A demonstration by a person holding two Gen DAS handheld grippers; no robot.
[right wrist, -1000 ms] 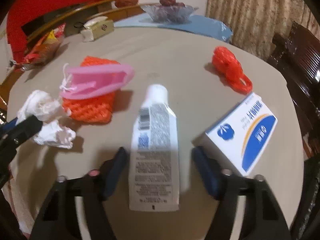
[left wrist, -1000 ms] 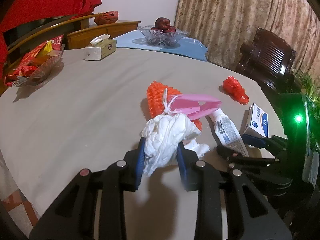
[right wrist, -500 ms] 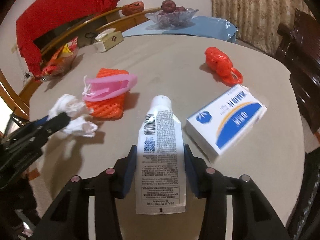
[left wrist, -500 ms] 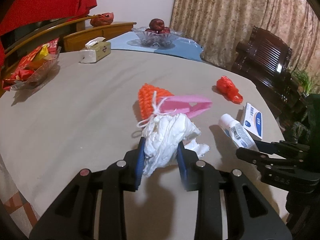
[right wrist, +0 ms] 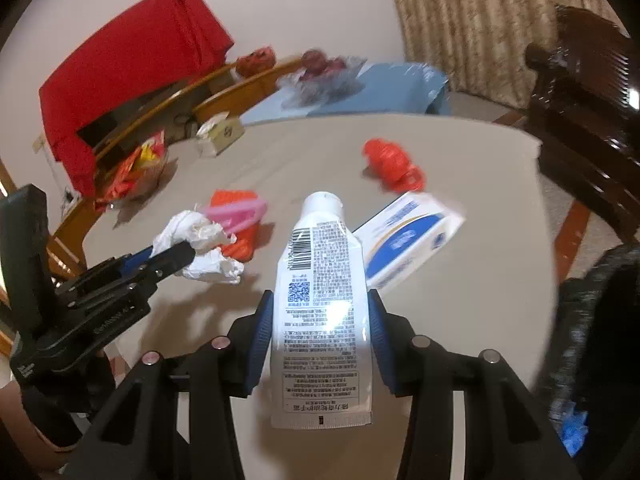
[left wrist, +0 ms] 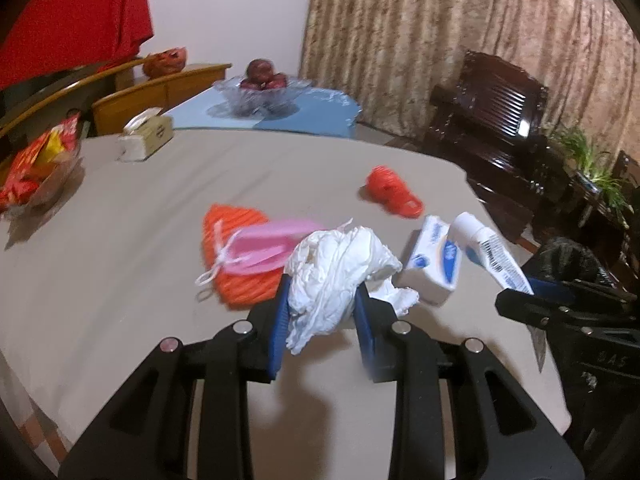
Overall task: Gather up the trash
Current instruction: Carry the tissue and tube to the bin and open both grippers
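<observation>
Now the right gripper (right wrist: 320,320) clamps the white tube (right wrist: 320,300), its long axis pointing forward, cap away; the left gripper (left wrist: 320,316) pinches crumpled tissue (left wrist: 336,272). A black bag (right wrist: 592,320) sits just right of the tube.

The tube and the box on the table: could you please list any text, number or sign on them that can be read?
Tube: a barcode, a QR code and dense Chinese print; too small and blurred to quote.
Box: blue lettering and a round blue logo; blurred, unreadable.
Left gripper body: embossed lettering; not legible.
Right gripper body: faint embossed letters; too dim to quote.
</observation>
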